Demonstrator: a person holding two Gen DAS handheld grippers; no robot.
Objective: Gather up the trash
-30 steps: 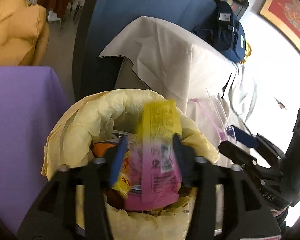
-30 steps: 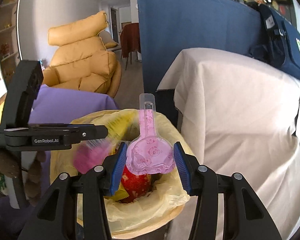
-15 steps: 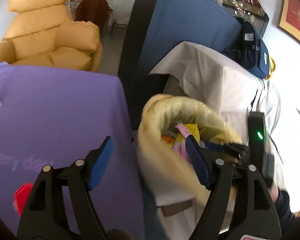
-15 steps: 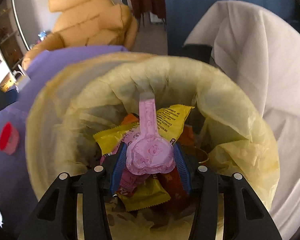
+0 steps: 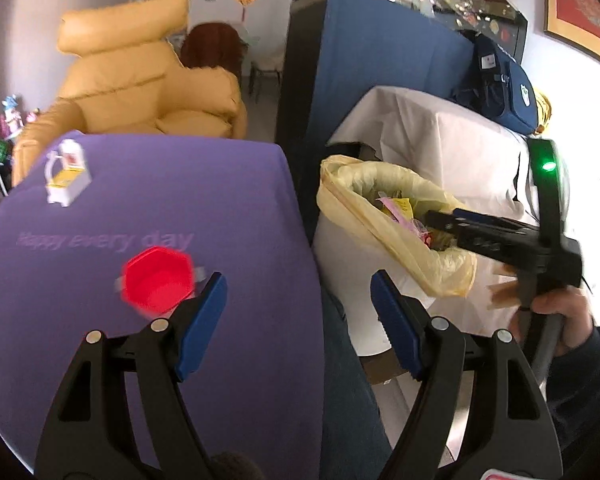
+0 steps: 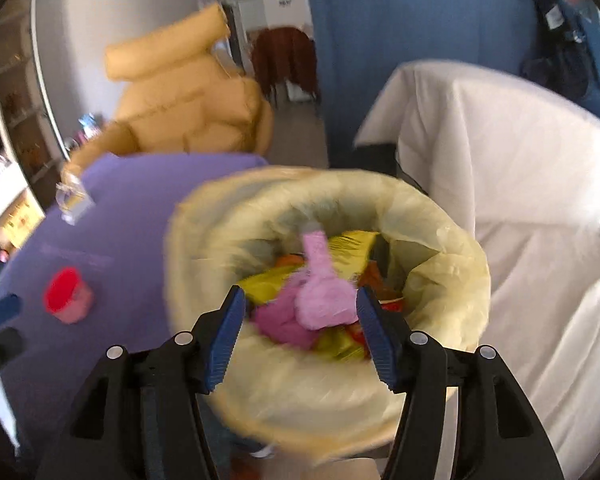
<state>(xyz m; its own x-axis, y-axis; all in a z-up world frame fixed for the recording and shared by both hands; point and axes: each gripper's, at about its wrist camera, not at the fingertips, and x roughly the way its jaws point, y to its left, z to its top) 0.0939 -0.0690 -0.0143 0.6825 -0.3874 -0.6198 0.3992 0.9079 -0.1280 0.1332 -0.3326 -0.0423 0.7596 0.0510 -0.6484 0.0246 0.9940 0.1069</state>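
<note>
Over the trash bin [image 6: 440, 240] with its yellow liner I have my right tool [image 6: 300, 320]; its jaws have just been opening and the pink packet [image 6: 320, 300] sits loose between them, above the wrappers in the bin. My left tool [image 5: 298, 320] stands wide and empty above the right edge of the purple-covered worktop [image 5: 160, 200], near the red cup [image 5: 156, 280]. At the worktop's far left corner sits a small white item [image 5: 66, 176].
</note>
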